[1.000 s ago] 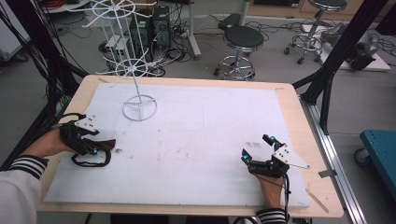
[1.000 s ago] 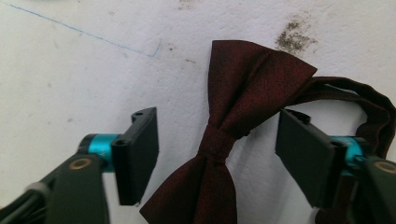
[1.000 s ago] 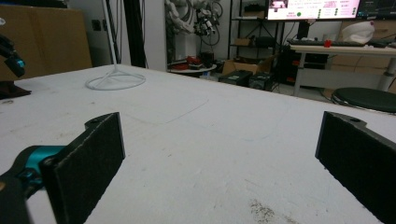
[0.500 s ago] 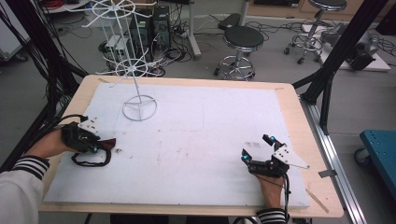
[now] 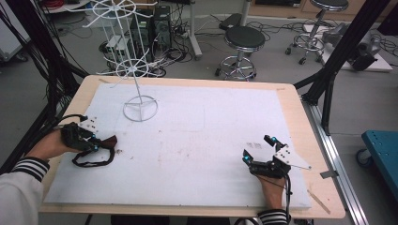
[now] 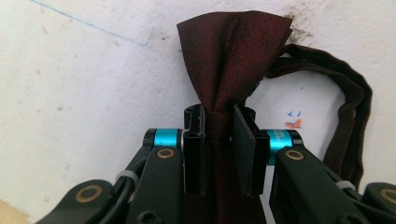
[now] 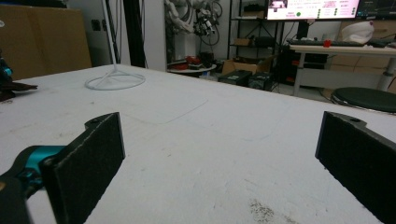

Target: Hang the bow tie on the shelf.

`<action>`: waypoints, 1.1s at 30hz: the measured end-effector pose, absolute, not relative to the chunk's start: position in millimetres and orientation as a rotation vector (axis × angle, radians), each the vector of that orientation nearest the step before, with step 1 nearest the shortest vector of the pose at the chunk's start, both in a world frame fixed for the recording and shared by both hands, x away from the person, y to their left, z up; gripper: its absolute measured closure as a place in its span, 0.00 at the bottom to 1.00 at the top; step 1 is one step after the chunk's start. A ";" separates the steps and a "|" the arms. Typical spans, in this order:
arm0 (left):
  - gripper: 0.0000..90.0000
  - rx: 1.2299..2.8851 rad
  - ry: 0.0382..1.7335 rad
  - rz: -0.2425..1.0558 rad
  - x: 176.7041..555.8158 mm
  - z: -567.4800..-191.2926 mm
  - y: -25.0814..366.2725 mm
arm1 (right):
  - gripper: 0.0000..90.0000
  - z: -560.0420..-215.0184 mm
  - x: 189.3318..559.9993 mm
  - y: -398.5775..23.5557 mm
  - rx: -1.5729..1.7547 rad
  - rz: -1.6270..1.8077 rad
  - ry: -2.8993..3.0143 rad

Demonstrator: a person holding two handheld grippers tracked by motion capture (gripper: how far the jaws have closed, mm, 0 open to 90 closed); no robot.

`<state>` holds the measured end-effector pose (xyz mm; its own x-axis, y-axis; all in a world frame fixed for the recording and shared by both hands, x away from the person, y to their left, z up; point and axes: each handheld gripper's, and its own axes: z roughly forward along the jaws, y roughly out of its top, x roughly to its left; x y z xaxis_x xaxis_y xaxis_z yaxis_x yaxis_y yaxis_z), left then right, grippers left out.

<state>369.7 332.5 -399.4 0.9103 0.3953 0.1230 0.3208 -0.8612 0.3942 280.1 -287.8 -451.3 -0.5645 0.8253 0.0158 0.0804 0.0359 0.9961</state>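
Bow tie [image 6: 232, 60] pinched at its knot by the left claw [image 6: 218, 135]. Jaws have just been closing and now clamp the narrow waist of the dark red fabric, 1 pad on each side. Good spot to grab: the knot is the stiffest, thickest part, so my guess is the wings won't slip out or crumple.

Tie sits at the left edge of the desk [image 5: 197, 140], on the white sheet. In the left gripper view, 1 wing fans out past the jaw tips, and the strap [image 6: 348, 107] loops off to the side, lying flat on the sheet. In the high view the strap trails toward the person's side of the claw.

Left hand [image 5: 47, 145] comes in low from the desk's left edge, claw about level, pointing across the desk.

Right claw [image 5: 260, 150] is wide, nothing between the pads, hovering just over the sheet near the front right corner. Right hand [image 5: 270, 185] reaches in from the bottom edge, claw aimed forward and level. Looks parked, keeping clear.

Wire rack [image 5: 136, 70] stands at the back left, well apart from the tie. Likely the hanging target, judging by its spokes, but can't be sure.
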 end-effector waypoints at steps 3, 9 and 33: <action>0.83 2.667 0.545 0.290 368.4 -396.5 332.4 | 0.01 -451.3 280.4 -288.1 0.918 1.585 1.714; 0.83 2.625 0.554 0.294 366.2 -390.0 331.7 | 0.01 -451.3 280.4 -288.0 0.920 1.589 1.710; 0.84 2.262 0.660 0.444 354.8 -353.2 345.5 | 0.01 -451.4 280.3 -288.2 0.925 1.587 1.710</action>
<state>354.8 345.5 -353.2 0.8090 0.5761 0.1168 0.3256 -0.6047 0.7269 280.3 -288.2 -451.4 -0.5614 0.8274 0.0182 0.0800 0.0324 0.9963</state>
